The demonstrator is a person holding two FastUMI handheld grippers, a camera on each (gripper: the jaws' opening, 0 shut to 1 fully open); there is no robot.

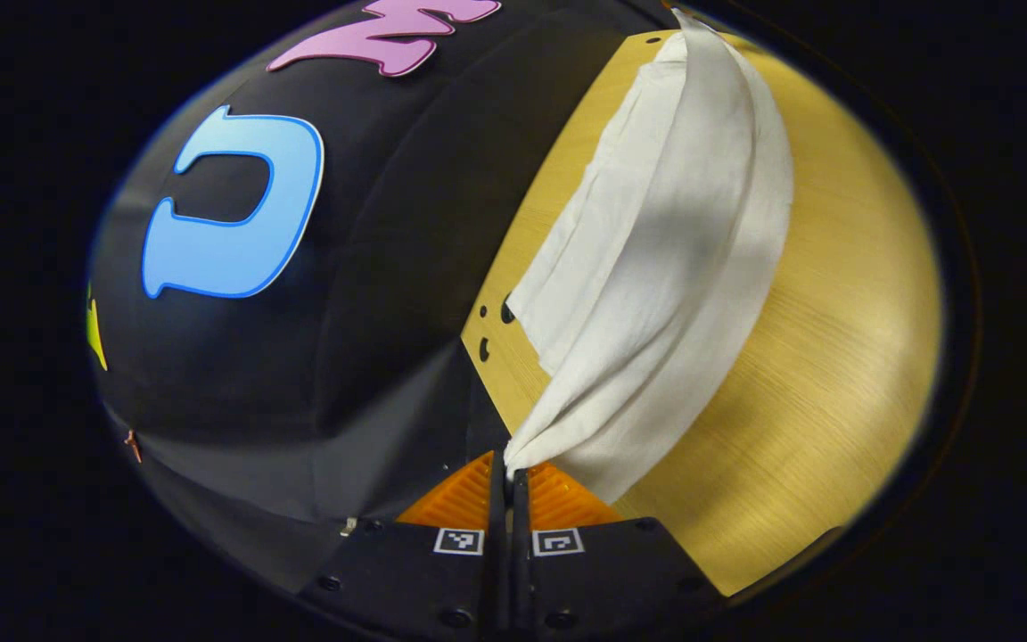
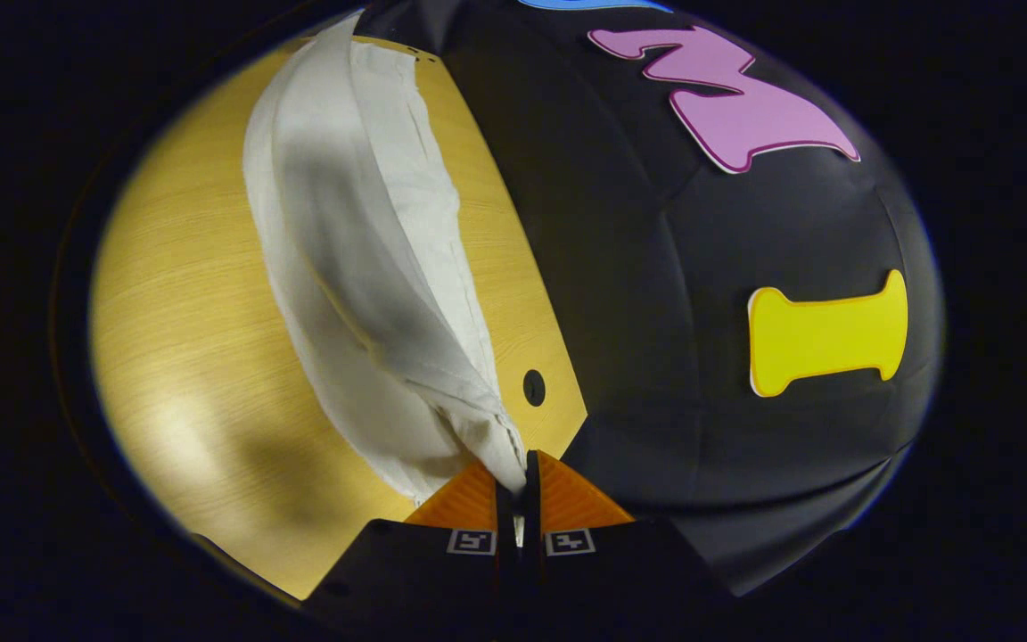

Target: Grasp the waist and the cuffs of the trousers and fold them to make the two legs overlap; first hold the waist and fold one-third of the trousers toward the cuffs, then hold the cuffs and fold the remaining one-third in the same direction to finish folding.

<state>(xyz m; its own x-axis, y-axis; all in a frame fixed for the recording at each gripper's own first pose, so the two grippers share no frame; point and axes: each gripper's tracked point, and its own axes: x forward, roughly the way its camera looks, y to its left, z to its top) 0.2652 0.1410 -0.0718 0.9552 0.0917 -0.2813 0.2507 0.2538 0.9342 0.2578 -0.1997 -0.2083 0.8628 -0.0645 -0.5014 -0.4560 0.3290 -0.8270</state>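
Here, at the bottom centre of the left gripper view, the left gripper (image 1: 508, 473) has its two fingers pressed together on a pinched edge of the white trousers (image 1: 656, 259). From that pinch the cloth rises taut toward the upper right of the frame, one layer lifted off the table and another lying flat beneath it on the wooden tabletop (image 1: 834, 357). A few small dark holes (image 1: 505, 310) sit in the tabletop near its edge, just left of the cloth.

In the right gripper view the right gripper (image 2: 518, 477), also at the bottom centre, is likewise clamped on a bunched edge of the trousers (image 2: 362, 267). The fabric fans up toward the upper left of the frame, a raised layer casting shadow on the layer resting on the tabletop (image 2: 193, 339). One dark hole (image 2: 533, 388) lies just right of the cloth, close to the fingers.

Judging by this, the garment is held at both ends along one long edge and part-lifted, so the step in hand looks like bringing one leg over the other. Which end is waist and which is cuffs cannot be told. The two thirds-folds appear not yet done.

No brand or readable writing shows on the trousers; each gripper body carries small square coded markers (image 1: 459, 540) rather than words.
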